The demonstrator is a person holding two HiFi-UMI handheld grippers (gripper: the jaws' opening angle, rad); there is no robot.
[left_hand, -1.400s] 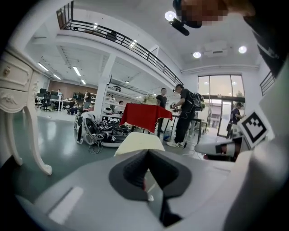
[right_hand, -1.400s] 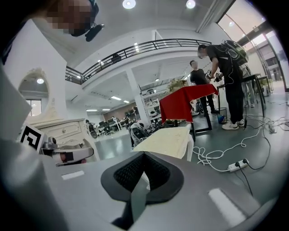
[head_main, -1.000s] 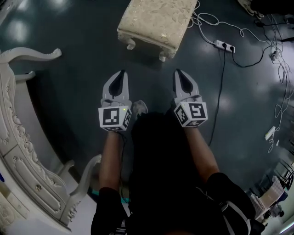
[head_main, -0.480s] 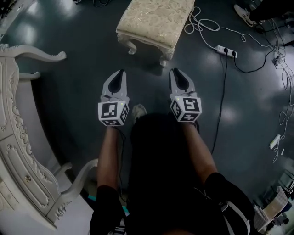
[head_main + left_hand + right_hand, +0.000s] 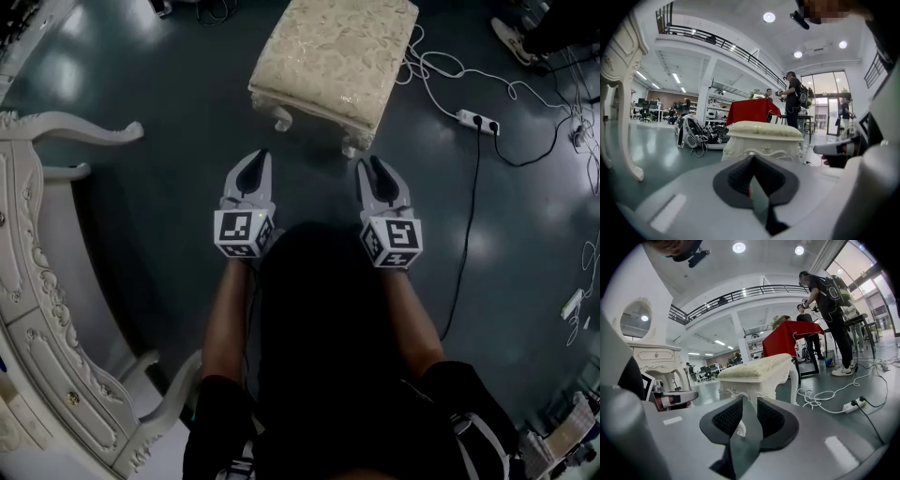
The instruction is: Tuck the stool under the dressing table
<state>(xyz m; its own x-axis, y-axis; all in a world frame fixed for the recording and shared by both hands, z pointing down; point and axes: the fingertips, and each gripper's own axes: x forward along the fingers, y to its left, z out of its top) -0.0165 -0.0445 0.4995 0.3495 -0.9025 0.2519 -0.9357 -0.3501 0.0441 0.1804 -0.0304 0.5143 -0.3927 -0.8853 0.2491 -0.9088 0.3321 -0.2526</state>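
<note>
1. Head view: the stool (image 5: pixel 336 58) sits on the dark floor at 12 o'clock. It's just ahead of both tools and well apart from the dressing table (image 5: pixel 42 309) down at 8 o'clock. The left gripper (image 5: pixel 255 161) and right gripper (image 5: pixel 374 169) point at it side by side, touching nothing. A power strip (image 5: pixel 477 119) lies at 2 o'clock.
2. Left gripper view: jaws clenched tight with nothing in them. The stool (image 5: pixel 761 140) is dead ahead at 12 o'clock.
3. Right gripper view: jaws have just been opening and are now slightly apart, nothing between them. The stool (image 5: pixel 757 373) is at 12 o'clock, the dressing table (image 5: pixel 654 357) at 9 o'clock.
</note>
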